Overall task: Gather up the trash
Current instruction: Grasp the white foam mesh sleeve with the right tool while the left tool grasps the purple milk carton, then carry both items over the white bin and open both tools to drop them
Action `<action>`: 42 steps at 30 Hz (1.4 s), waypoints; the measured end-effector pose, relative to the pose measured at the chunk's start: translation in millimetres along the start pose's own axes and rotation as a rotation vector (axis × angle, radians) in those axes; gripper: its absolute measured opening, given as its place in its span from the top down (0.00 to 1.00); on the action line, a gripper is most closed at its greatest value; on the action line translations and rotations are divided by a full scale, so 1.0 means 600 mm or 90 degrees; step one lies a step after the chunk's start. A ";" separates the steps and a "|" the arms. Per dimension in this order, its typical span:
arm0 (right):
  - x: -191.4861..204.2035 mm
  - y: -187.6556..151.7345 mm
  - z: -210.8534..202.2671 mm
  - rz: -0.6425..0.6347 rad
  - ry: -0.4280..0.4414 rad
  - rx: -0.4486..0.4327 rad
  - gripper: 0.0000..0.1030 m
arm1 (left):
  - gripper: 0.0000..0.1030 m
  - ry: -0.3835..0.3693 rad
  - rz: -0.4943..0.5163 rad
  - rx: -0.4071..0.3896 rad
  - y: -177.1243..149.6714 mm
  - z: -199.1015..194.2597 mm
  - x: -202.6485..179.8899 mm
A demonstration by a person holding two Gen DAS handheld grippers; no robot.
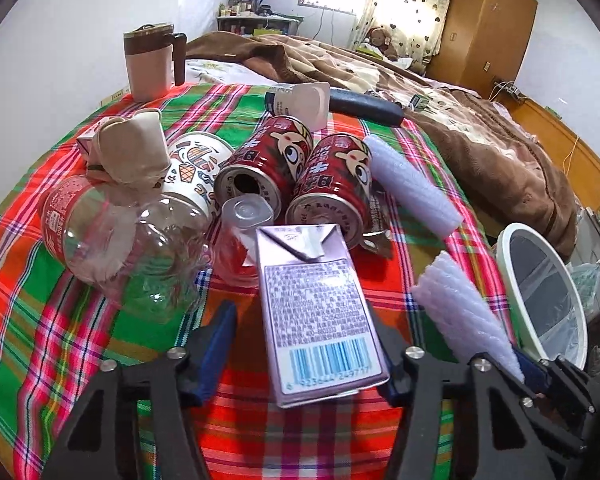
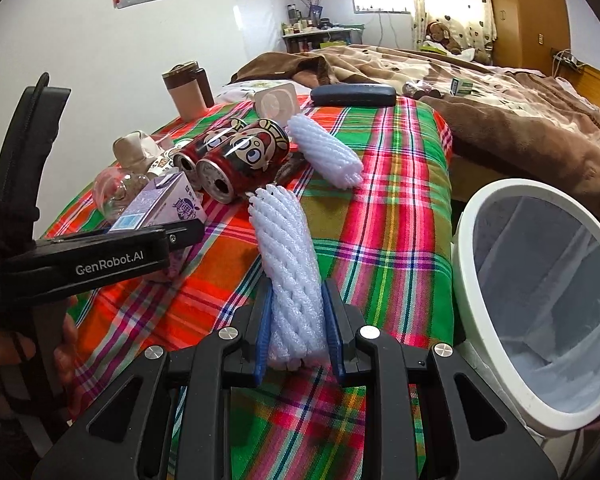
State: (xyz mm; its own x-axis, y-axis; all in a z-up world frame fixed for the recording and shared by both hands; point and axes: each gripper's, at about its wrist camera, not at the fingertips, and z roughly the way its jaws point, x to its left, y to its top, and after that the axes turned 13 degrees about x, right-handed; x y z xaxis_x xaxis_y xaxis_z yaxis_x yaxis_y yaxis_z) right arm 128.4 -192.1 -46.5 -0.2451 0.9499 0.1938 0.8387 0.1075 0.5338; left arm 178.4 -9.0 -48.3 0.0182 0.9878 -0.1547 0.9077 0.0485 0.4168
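Black gripper (image 2: 298, 332), blue pads (image 2: 263, 334), silver screws (image 2: 228, 333).

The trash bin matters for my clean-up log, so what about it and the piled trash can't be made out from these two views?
- Trash bin: right wrist view, base cut off by the frame edge; bottom blurred behind the clear liner.
- Left gripper: contact with the purple carton is unclear.
- Paper cup: left wrist view, partly hidden by the plastic bottle.

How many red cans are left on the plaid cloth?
2. Both lie on their sides, touching: left can beside the paper cup, right can next to the white foam sleeve. More may hide behind the clutter.
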 end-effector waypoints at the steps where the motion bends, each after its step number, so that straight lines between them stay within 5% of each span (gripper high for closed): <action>1: 0.000 0.000 0.000 0.001 0.000 0.000 0.76 | 0.47 -0.004 -0.001 0.002 -0.001 0.000 0.002; 4: -0.001 0.000 -0.001 0.003 0.002 -0.001 0.76 | 0.61 -0.007 0.001 0.001 -0.003 -0.002 0.004; 21: -0.018 -0.007 -0.038 0.025 0.013 -0.038 0.76 | 0.62 -0.017 0.027 -0.036 -0.025 -0.057 -0.013; 42: -0.166 -0.013 -0.138 0.160 -0.106 -0.115 0.76 | 0.62 -0.078 0.209 -0.057 -0.010 -0.089 -0.253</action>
State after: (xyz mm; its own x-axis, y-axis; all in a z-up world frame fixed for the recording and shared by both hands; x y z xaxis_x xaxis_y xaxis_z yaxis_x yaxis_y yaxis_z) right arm 106.1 -311.7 -1.6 0.0535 0.9764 0.2093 0.7593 -0.1759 0.6265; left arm 147.7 -151.2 20.3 0.3577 0.9280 -0.1042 0.8047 -0.2498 0.5386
